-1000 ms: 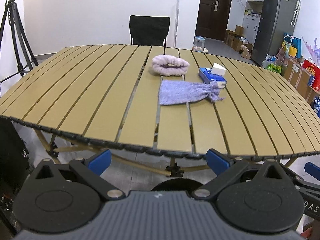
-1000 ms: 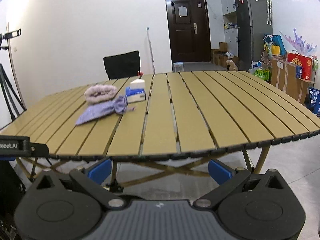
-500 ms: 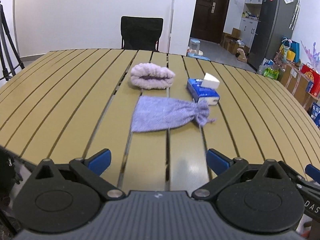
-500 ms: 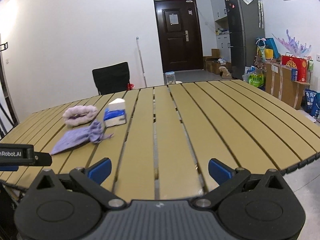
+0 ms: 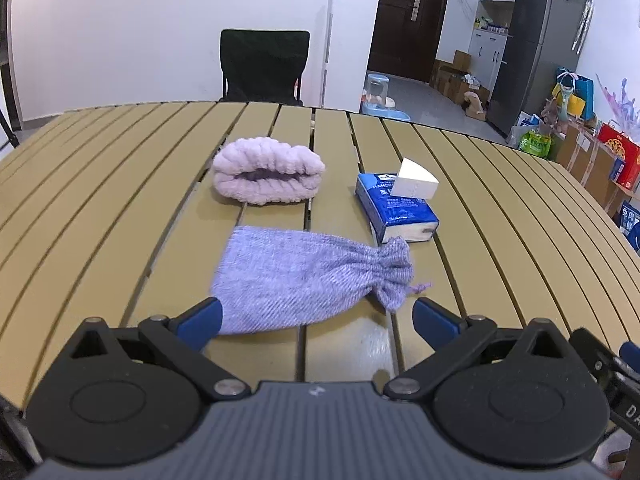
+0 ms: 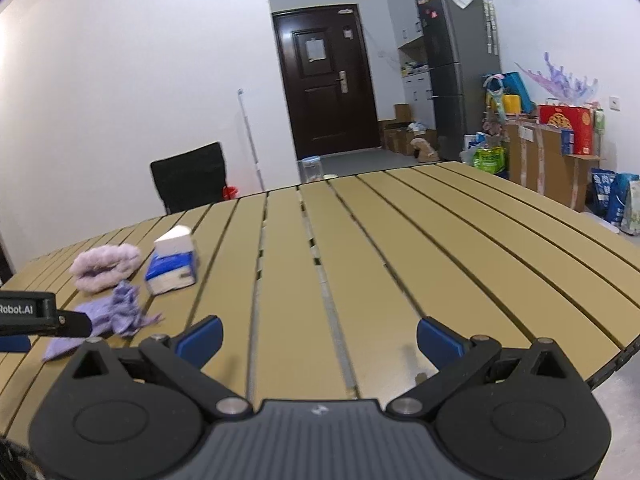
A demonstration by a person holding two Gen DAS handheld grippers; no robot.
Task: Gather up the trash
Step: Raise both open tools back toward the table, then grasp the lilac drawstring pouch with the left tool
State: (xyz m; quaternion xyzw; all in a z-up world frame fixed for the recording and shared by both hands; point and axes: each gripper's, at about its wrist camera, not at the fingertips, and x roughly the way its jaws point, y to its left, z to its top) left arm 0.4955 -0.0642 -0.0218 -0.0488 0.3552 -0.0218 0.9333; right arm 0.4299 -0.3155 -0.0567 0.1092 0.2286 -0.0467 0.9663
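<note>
There's a black chair (image 5: pixel 265 66) past my table, plus a dark door (image 6: pixel 325 80) and grey fridge (image 6: pixel 456 68).

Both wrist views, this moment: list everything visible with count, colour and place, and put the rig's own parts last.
drawstring pouch: 1, lilac, flat on the table nearest the left gripper, neck cinched
plush headband: 1, pale pink, behind the pouch
tissue pack: 1, blue, right of the headband, a white tissue sticking up
slatted table: 1, tan
chair: 1, black, beyond the far table edge
door: 1, dark brown, back wall
refrigerator: 1, grey, right of the door
boxes and bags: several, mixed colours, along the right wall
left gripper: 1, black with blue pads, open, over the pouch
right gripper: 1, black with blue pads, open, over bare slats
</note>
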